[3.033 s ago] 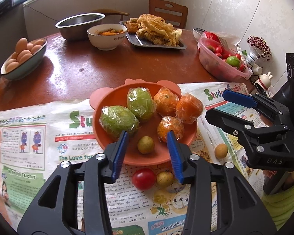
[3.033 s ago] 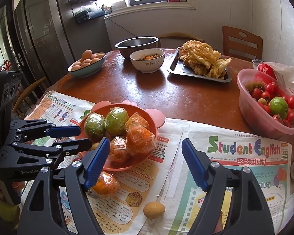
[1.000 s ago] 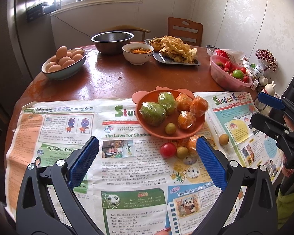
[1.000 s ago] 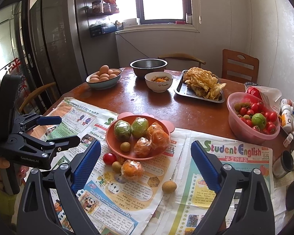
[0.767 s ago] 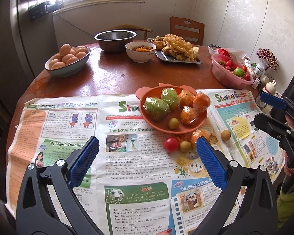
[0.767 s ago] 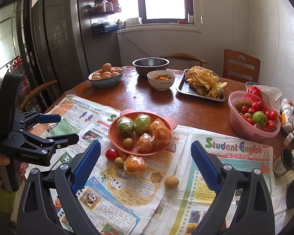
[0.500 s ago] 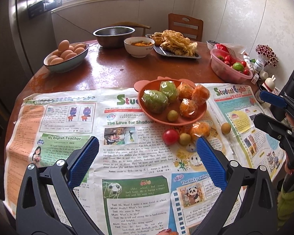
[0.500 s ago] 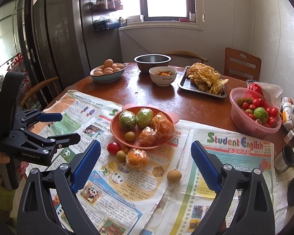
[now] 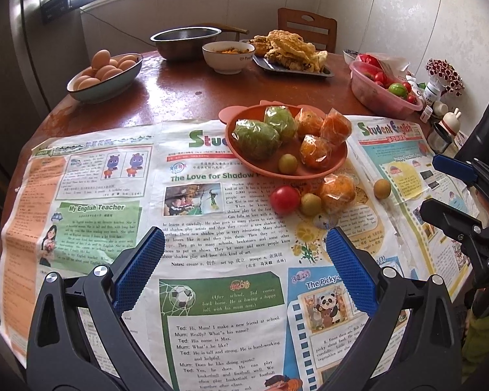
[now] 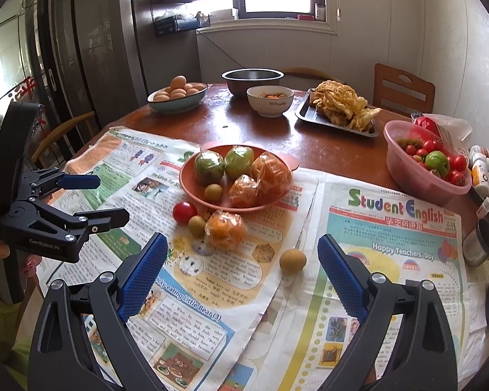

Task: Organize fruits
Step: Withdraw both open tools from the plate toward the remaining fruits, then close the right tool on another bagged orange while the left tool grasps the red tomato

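Note:
An orange plate [image 9: 337, 160] [image 10: 189, 184] on the newspaper holds two wrapped green fruits [image 9: 257, 134], three wrapped oranges [image 9: 316, 151] and a small yellow-green fruit [image 9: 288, 163]. In front of it lie a red tomato [image 9: 285, 199] [image 10: 185, 212], a small green fruit [image 9: 310, 204], a wrapped orange [image 9: 338, 193] [image 10: 225, 229] and a brown round fruit [image 9: 382, 188] [image 10: 292, 261]. My left gripper [image 9: 244, 254] [image 10: 96, 200] is open and empty, held back near the table's front. My right gripper [image 10: 243, 260] [image 9: 453, 189] is open and empty, near the brown fruit.
At the back of the round wooden table stand a bowl of eggs [image 9: 106, 76], a steel bowl [image 9: 185, 40], a white bowl [image 9: 228, 57], a tray of fried food [image 9: 291, 57] and a pink basin of tomatoes [image 10: 427, 166]. Bottles [image 10: 485, 176] crowd the right edge.
Both grippers pulled back and up from the plate over the last seconds. The left jaws widened after leaving the small fruit on the plate. In the last second little has moved.

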Demonstrator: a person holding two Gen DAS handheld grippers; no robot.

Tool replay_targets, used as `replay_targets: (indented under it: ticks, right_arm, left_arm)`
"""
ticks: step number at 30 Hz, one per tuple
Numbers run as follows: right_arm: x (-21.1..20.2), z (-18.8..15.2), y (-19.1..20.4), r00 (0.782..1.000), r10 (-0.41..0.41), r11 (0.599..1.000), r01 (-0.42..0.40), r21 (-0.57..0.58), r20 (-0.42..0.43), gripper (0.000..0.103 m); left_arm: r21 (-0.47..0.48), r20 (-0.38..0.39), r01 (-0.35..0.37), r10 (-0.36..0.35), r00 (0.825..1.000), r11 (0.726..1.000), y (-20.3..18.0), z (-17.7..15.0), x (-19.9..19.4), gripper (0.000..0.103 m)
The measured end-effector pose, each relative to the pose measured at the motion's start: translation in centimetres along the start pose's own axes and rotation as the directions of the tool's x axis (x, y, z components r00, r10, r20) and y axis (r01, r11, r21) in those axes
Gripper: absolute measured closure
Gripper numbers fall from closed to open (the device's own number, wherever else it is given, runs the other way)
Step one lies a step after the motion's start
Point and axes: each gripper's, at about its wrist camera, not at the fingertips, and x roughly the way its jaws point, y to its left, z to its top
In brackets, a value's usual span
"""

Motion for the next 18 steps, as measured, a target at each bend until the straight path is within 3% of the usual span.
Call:
replay_targets:
  ticks: [18]
  right_arm:
    - [3.4,-1.0,0.2,0.998,0.025,0.999,-0.026,-0.022,-0.063,0.01]
  left_arm:
    - [0.036,-0.071,-0.001,0.004,0.997,0.999,-0.3,-0.7,3.5,0.01]
